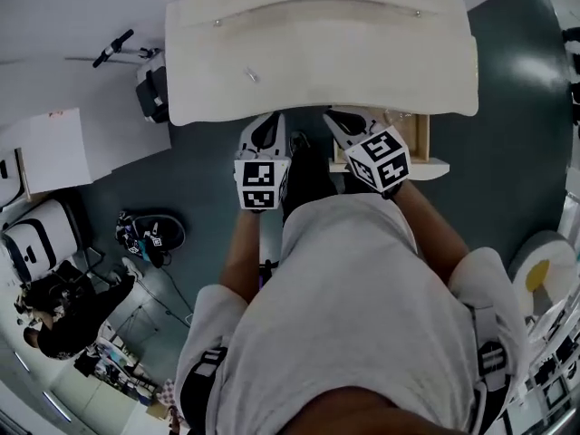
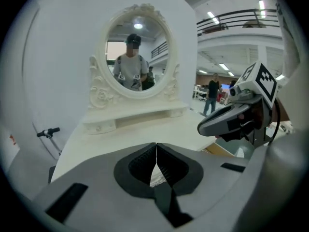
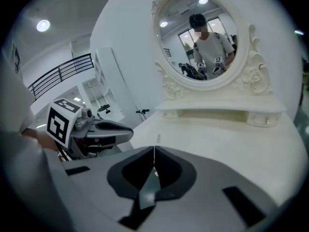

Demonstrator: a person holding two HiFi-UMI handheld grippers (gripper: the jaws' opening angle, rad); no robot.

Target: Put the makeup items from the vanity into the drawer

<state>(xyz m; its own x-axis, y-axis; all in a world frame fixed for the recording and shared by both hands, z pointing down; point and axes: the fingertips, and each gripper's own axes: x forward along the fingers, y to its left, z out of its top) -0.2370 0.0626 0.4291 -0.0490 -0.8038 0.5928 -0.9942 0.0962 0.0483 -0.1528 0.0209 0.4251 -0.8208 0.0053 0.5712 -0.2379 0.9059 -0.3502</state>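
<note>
A small pale makeup item point(image 1: 251, 76) lies alone on the cream vanity top point(image 1: 362, 71); in the right gripper view the same item point(image 3: 158, 138) sits just beyond the jaws. Under the vanity's right front a wooden drawer point(image 1: 420, 136) stands pulled out. My left gripper point(image 1: 269, 125) hangs at the vanity's front edge, shut and empty. My right gripper point(image 1: 337, 118) is beside it, over the drawer's left end, also shut with nothing held. In their own views the left gripper point(image 2: 156, 148) and the right gripper point(image 3: 154, 152) show jaws pressed together. Each sees the other: right gripper point(image 2: 231, 121), left gripper point(image 3: 96, 132).
An oval mirror point(image 2: 138, 57) with a small shelf point(image 3: 219, 109) stands at the vanity's back. A scooter point(image 1: 115, 47) and a white cabinet point(image 1: 56, 149) stand left of the vanity. A black bag point(image 1: 150, 232) lies on the dark floor. A person point(image 2: 212, 93) stands far off.
</note>
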